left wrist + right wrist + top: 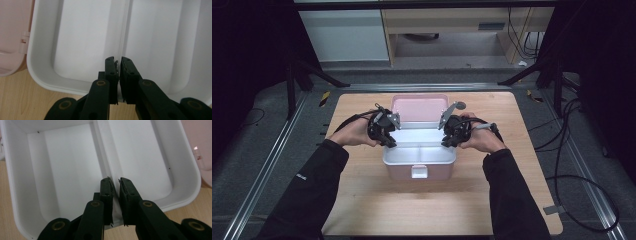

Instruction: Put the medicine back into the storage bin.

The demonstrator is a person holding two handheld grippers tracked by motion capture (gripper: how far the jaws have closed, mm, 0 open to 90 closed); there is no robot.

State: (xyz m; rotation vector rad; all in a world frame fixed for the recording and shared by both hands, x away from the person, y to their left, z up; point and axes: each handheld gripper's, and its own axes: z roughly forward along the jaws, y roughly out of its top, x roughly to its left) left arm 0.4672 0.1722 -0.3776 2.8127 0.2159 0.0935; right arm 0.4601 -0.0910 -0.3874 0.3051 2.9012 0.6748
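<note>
Box (pixel 419 159) mid-frame on table (pixel 362 200), pink lid (pixel 419 107) up behind. Left gripper (pixel 388 141) pinching divider (pixel 122 37) at box's left edge. Right gripper (pixel 447 142) over right edge, jaws astride divider, narrow gap.

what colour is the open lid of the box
Pale pink lid, clearest in the high view.

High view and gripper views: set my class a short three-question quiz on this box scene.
1. True or false: the lid is shut.
2. How many compartments has the white tray?
3. Where do the left gripper's jaws close? A on the lid; B on the tray's divider at the rim; C on the table.
Key: 1 false; 2 two; 3 B.
</note>
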